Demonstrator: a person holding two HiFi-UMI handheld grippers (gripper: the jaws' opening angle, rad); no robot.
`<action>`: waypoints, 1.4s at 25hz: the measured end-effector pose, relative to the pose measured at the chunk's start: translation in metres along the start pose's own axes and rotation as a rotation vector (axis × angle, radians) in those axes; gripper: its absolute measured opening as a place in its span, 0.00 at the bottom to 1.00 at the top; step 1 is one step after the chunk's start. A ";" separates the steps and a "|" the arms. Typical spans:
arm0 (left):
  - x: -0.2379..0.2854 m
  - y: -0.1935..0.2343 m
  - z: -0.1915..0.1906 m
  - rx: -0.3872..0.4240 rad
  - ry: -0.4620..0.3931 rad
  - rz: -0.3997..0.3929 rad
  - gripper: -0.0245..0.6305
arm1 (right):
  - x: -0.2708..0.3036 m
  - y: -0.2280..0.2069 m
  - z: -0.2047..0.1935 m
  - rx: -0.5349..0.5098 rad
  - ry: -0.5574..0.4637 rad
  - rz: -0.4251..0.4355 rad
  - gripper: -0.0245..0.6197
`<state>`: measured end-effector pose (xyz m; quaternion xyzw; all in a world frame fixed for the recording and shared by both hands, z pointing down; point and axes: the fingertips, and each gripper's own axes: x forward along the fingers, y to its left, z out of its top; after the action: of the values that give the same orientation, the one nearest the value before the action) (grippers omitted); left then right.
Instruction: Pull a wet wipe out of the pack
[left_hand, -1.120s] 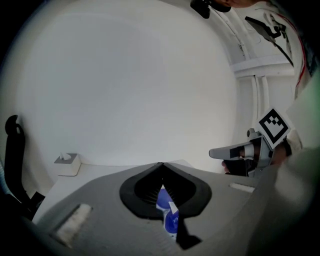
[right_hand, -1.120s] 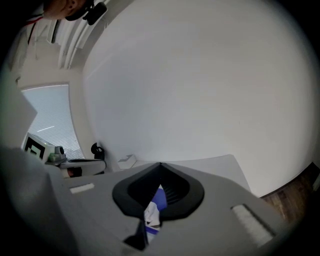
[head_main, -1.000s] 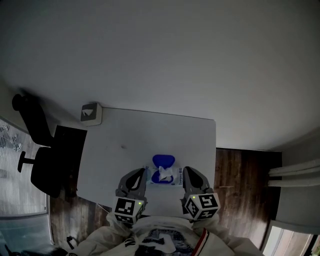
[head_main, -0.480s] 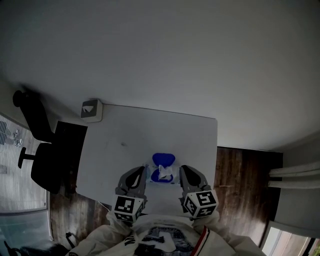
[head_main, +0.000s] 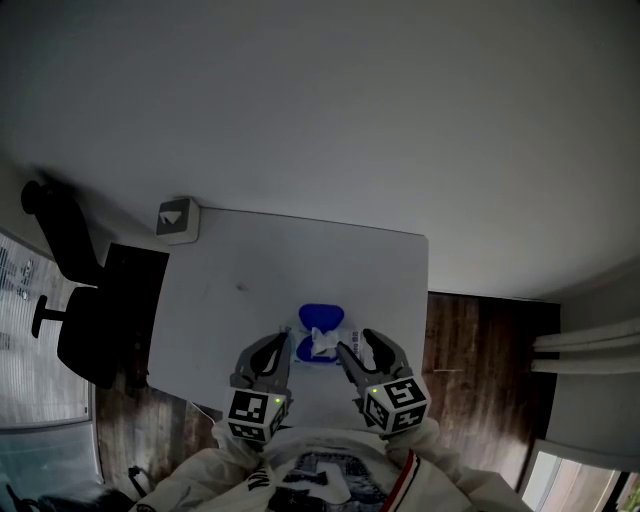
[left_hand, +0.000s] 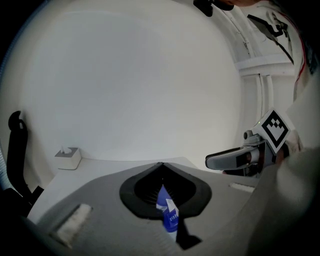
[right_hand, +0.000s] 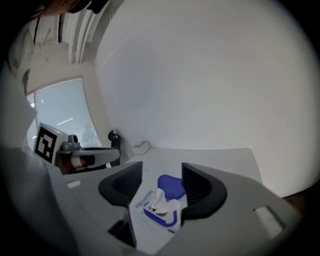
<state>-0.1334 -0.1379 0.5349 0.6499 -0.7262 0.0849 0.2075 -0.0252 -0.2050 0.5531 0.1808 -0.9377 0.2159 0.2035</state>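
Opening now, the right gripper (right_hand: 161, 175) is aimed at the white wet wipe (right_hand: 159, 199) sticking up from the pack (head_main: 320, 345) on the table (head_main: 250, 270) (nothing is touched yet). Only the wipe's tip should be pinched, then lifted slowly. The left gripper (left_hand: 161, 165), with its fingers pressed together on nothing, is parked just beside the pack.

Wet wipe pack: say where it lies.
Head view: the blue-lidded white wet wipe pack lies by the white table's near edge, between the left gripper and the right gripper, whose empty fingers are opening.
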 end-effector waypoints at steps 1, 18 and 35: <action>0.000 0.000 -0.002 -0.002 0.007 -0.001 0.04 | 0.001 0.001 -0.002 0.006 0.001 0.022 0.46; -0.006 0.003 -0.005 -0.011 0.004 0.020 0.04 | 0.028 -0.011 -0.062 -0.260 0.243 0.163 0.90; -0.019 0.015 -0.015 -0.052 0.008 0.068 0.04 | 0.067 -0.012 -0.122 -0.534 0.496 0.205 0.64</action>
<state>-0.1441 -0.1123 0.5424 0.6191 -0.7489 0.0755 0.2240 -0.0399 -0.1739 0.6886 -0.0312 -0.8965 0.0205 0.4416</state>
